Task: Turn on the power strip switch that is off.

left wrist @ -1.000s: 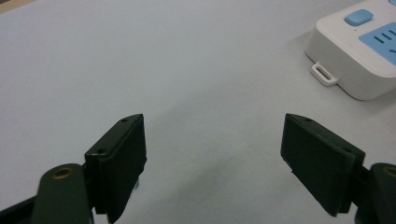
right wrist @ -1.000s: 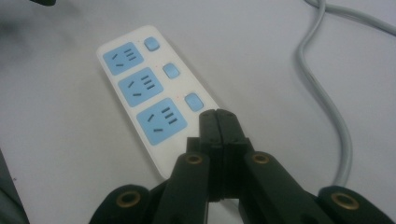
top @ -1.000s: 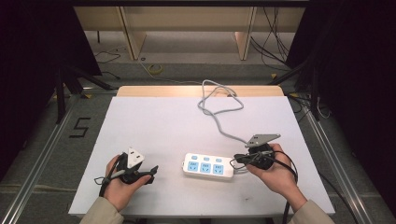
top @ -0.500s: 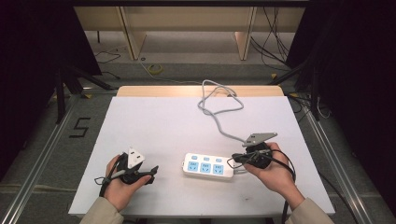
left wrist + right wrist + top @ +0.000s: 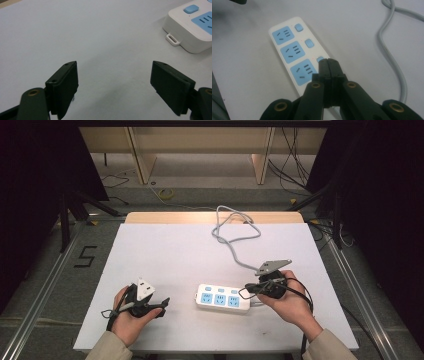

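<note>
Over the power strip point(image 5: 294, 55), our right hand-held gripper point(image 5: 328, 62) hangs with jaws pressed together at a switch. Our left hand-held gripper point(image 5: 113, 82) gapes wide above the white worktop point(image 5: 175, 255).

Power strip point(image 5: 222, 299) on table point(image 5: 165, 255), near front edge, right of centre. Cable point(image 5: 235, 237) trailing behind it to far edge. Left gripper point(image 5: 159, 304) left of strip, right gripper point(image 5: 248, 290) at its right end.

A white, smooth plastic power strip point(image 5: 298, 56) with matt blue socket faces is seen on the matt, pale grey table point(image 5: 175, 255), whose far edge is of light wood. A grey rubbery cable point(image 5: 395, 62) has a dull sheen. The matt black plastic right claw point(image 5: 328, 65) carries brass-coloured rivets.
</note>
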